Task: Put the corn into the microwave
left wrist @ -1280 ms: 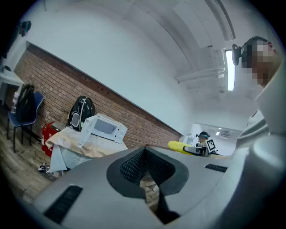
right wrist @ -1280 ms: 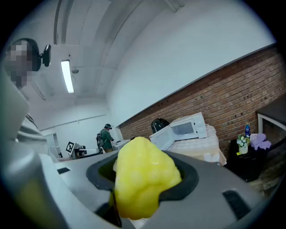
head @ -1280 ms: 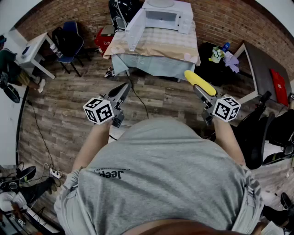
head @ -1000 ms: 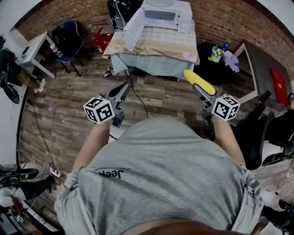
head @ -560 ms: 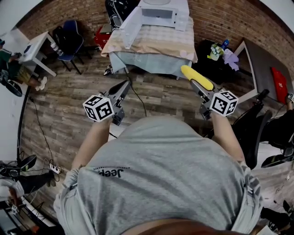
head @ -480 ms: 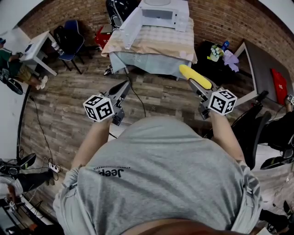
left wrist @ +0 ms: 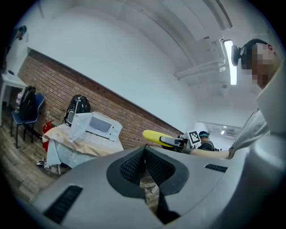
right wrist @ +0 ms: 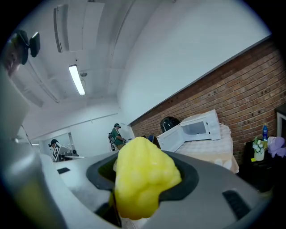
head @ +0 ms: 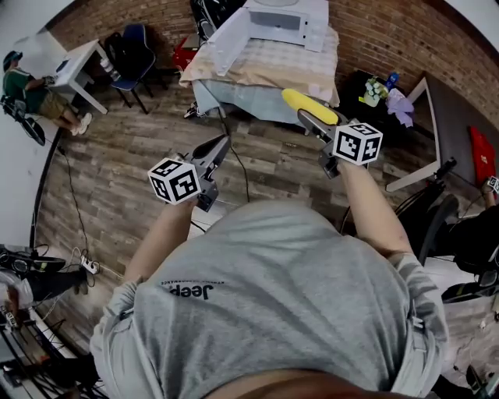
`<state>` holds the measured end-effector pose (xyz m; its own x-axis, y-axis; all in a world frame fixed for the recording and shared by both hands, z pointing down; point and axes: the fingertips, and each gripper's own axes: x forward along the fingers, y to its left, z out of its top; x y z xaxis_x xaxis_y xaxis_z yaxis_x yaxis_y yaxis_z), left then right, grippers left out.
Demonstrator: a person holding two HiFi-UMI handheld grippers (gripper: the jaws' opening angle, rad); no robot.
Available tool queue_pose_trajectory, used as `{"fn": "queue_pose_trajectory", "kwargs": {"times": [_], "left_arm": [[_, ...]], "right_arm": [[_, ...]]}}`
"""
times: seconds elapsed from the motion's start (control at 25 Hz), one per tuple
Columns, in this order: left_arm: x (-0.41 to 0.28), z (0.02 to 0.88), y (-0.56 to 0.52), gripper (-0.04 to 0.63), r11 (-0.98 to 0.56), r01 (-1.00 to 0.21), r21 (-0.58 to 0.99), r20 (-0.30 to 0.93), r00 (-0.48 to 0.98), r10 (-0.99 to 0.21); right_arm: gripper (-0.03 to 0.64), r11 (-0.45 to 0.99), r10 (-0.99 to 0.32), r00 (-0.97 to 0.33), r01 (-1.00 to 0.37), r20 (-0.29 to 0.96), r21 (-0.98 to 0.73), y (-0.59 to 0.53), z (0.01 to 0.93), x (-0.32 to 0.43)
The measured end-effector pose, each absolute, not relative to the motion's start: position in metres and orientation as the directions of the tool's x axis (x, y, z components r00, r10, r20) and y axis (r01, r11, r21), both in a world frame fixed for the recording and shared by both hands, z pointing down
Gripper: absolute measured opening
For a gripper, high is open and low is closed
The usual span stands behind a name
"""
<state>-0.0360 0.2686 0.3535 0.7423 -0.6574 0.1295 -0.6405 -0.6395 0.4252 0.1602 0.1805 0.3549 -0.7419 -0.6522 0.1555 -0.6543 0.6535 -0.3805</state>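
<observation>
One corn [head: 309,106] sat clamped in the right tongs [head: 304,118]; the left tongs [head: 225,141] were closed, empty. Both pointed nearly level toward one open microwave [head: 284,17] on the bench [head: 265,72].

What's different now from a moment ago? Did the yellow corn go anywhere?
The right gripper carried the corn up and left in the head view, closer to the table with the microwave. The left gripper moved forward a little too. Nothing was grabbed or dropped: the corn stays clamped, the left gripper stays shut and empty, and the microwave stays open.
</observation>
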Motion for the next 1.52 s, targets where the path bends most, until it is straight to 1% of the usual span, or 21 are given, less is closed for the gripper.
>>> {"fn": "queue_pose_trajectory", "kwargs": {"times": [0.24,0.4,0.64,0.84,1.0,1.32,1.52], "left_arm": [[-0.051,0.367,0.272,0.018,-0.61,-0.653,0.45,0.134,0.724,-0.677],[-0.073,0.379,0.247,0.018,-0.615,-0.639,0.461,0.125,0.733,-0.668],[-0.097,0.386,0.173,0.018,-0.691,-0.554,0.464,0.098,0.807,-0.582],[-0.131,0.372,0.101,0.018,-0.748,-0.492,0.445,0.098,0.857,-0.505],[-0.16,0.367,0.057,0.018,-0.771,-0.459,0.441,0.09,0.878,-0.47],[-0.204,0.378,0.007,0.018,-0.779,-0.427,0.459,0.089,0.895,-0.437],[-0.23,0.384,-0.012,0.018,-0.761,-0.444,0.474,0.094,0.884,-0.458]], "right_arm": [[0.241,0.686,-0.613,-0.774,-0.62,0.156,-0.379,0.174,0.358,0.135],[0.241,0.684,-0.613,-0.772,-0.625,0.168,-0.376,0.162,0.369,0.119],[0.241,0.629,-0.672,-0.72,-0.678,0.173,-0.38,0.118,0.379,0.1],[0.241,0.555,-0.73,-0.656,-0.732,0.191,-0.395,0.069,0.379,0.077],[0.241,0.513,-0.761,-0.615,-0.765,0.206,-0.389,0.041,0.38,0.062],[0.241,0.456,-0.799,-0.569,-0.785,0.195,-0.419,-0.005,0.384,0.04],[0.241,0.454,-0.793,-0.574,-0.781,0.204,-0.429,-0.031,0.385,0.027]]}}
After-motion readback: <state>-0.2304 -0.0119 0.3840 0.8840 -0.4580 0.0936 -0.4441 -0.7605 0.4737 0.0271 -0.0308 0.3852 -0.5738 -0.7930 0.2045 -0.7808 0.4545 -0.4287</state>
